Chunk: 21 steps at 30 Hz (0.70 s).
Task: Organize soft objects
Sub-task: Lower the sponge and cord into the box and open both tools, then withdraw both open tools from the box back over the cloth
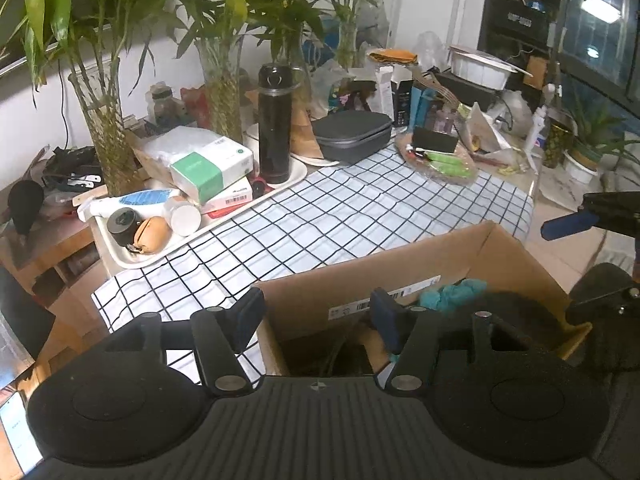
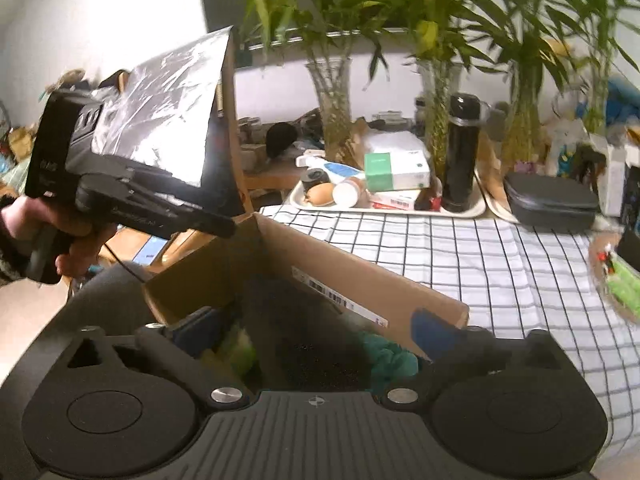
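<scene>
An open cardboard box (image 1: 400, 276) stands on the checked tablecloth, also in the right wrist view (image 2: 360, 276). Inside lie a teal soft cloth (image 1: 452, 294) (image 2: 390, 356), a dark soft item (image 2: 312, 344) and something pale green (image 2: 240, 354). My left gripper (image 1: 316, 316) is open and empty, its fingers straddling the box's near-left corner. My right gripper (image 2: 316, 330) is open and empty, hovering over the box's inside. The left gripper and the hand holding it show in the right wrist view (image 2: 120, 196), at the box's left edge.
A white tray (image 1: 132, 258) at the table's back left holds a black flask (image 1: 274, 128), a tissue box (image 1: 212, 168) and small items. A grey zip case (image 1: 352, 134), glass vases with bamboo (image 1: 104, 136) and clutter line the back. The checked cloth (image 1: 340, 216) lies between.
</scene>
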### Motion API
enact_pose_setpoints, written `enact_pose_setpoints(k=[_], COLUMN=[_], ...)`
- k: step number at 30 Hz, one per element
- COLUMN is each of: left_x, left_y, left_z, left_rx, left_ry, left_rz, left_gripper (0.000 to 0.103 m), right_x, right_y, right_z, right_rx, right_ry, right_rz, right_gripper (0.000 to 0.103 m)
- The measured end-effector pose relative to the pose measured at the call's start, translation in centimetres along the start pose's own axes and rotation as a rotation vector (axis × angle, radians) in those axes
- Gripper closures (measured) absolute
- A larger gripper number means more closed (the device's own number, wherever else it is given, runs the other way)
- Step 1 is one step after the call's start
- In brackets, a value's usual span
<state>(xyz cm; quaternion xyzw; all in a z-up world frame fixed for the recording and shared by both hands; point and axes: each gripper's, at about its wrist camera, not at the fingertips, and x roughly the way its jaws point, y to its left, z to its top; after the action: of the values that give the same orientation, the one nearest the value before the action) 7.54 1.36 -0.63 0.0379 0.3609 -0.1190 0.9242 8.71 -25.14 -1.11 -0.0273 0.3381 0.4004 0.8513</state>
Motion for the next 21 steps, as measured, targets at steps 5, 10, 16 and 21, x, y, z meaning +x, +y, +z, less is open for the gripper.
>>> enact_pose_setpoints(k=[5, 10, 16, 21], left_x=[0.1, 0.4, 0.7, 0.2], left_y=[0.2, 0.0, -0.5, -0.8], left_z=[0.4, 0.9, 2.4, 4.4], left_rx=[-0.001, 0.002, 0.029, 0.047], left_ry=[0.006, 0.011, -0.006, -0.045], left_rz=[-0.012, -0.04, -0.059, -0.061], left_gripper=[0.045, 0.045, 0.045, 0.045], right_x=[0.2, 0.3, 0.1, -0.7], right_y=[-0.6, -1.0, -1.8, -2.1], right_z=[0.4, 0.8, 2.2, 4.1], right_rx=[0.038, 0.057, 0.075, 0.053], right_ry=[0.041, 0.075, 0.086, 0.084], right_rz=[-0.062, -0.118, -0.157, -0.194], right_gripper=[0.0, 0.0, 0.0, 0.0])
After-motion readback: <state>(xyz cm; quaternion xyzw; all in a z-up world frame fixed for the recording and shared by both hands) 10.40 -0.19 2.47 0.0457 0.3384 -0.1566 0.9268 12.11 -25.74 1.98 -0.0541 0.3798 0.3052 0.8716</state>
